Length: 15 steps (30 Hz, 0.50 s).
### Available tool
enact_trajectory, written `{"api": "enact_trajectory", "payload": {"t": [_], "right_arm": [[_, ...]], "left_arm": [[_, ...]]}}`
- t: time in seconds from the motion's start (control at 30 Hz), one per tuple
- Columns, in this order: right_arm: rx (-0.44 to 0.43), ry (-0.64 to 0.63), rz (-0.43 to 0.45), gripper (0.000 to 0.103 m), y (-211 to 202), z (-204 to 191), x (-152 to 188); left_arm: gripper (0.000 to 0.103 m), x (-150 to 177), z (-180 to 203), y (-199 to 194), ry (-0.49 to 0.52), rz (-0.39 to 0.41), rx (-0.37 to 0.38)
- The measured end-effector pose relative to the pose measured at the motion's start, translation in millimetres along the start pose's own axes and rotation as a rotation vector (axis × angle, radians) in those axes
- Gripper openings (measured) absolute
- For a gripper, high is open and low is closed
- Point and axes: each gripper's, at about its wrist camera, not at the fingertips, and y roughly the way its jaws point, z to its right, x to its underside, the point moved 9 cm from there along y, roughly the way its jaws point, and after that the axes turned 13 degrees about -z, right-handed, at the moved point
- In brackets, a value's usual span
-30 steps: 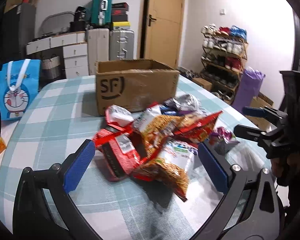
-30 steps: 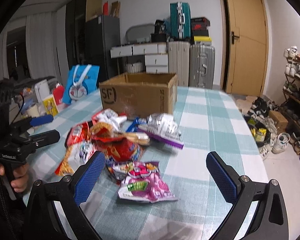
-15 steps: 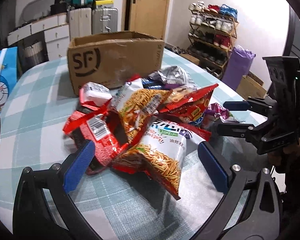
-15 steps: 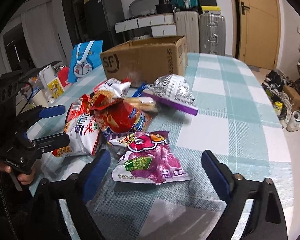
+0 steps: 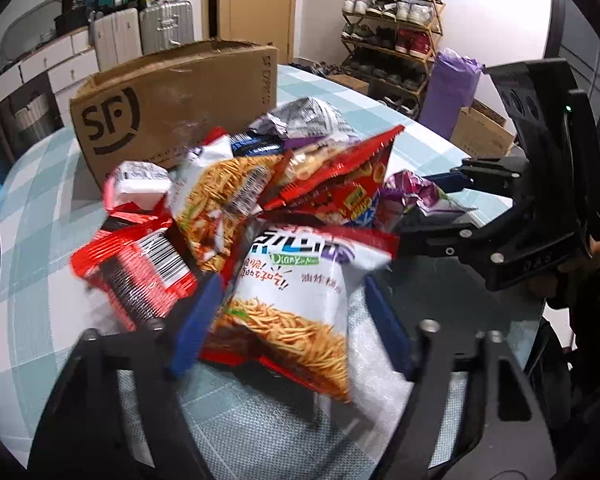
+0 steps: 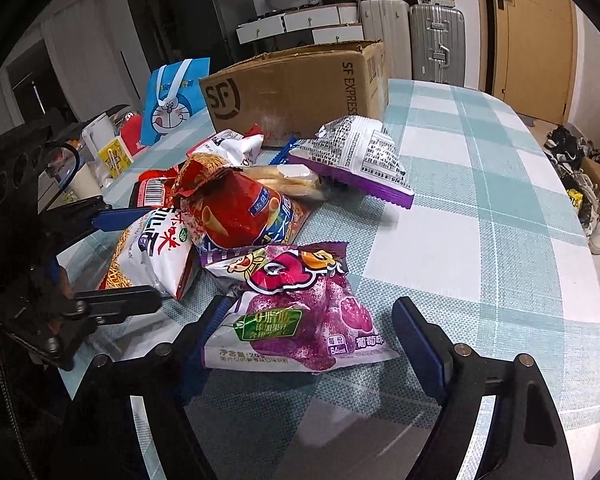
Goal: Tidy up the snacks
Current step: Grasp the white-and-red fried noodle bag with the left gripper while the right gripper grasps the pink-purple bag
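Observation:
A heap of snack bags lies on the checked table in front of a brown SF cardboard box (image 5: 172,100), which also shows in the right wrist view (image 6: 300,84). My left gripper (image 5: 292,320) is open, its blue pads on either side of a white noodle-snack bag (image 5: 296,292). My right gripper (image 6: 312,332) is open around a purple grape-candy bag (image 6: 300,316). The red bag (image 6: 236,208), the silver and purple bag (image 6: 360,160) and the red barcode bag (image 5: 140,268) lie in the heap. Each gripper shows in the other's view: the right one (image 5: 452,208) and the left one (image 6: 132,256).
A blue Doraemon bag (image 6: 176,100) and small items stand at the table's left edge. Suitcases (image 6: 420,40), drawers and a door are behind the box. A shoe rack (image 5: 392,36) and a purple bag (image 5: 452,88) stand beyond the table's right side.
Both grippers have moved forward and down to the heap. Their jaws have narrowed, the left around the noodle-snack bag and the right around the purple bag.

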Motion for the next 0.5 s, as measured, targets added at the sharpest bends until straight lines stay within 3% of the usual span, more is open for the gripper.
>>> {"api": "enact_trajectory", "payload": {"t": [0.17, 0.37, 0.5], "right_arm": [[-0.007, -0.002, -0.008, 0.078, 2, -1, 0], [-0.017, -0.002, 0.006, 0.063, -1, -2, -1], [-0.006, -0.013, 0.029, 0.058, -7, -6, 4]], "left_arm": [[0.049, 1, 0, 0, -0.005, 0.009, 0.027], [0.048, 14, 4, -16, -0.016, 0.025, 0.053], [0.047, 21, 5, -25, -0.026, 0.037, 0.059]]}}
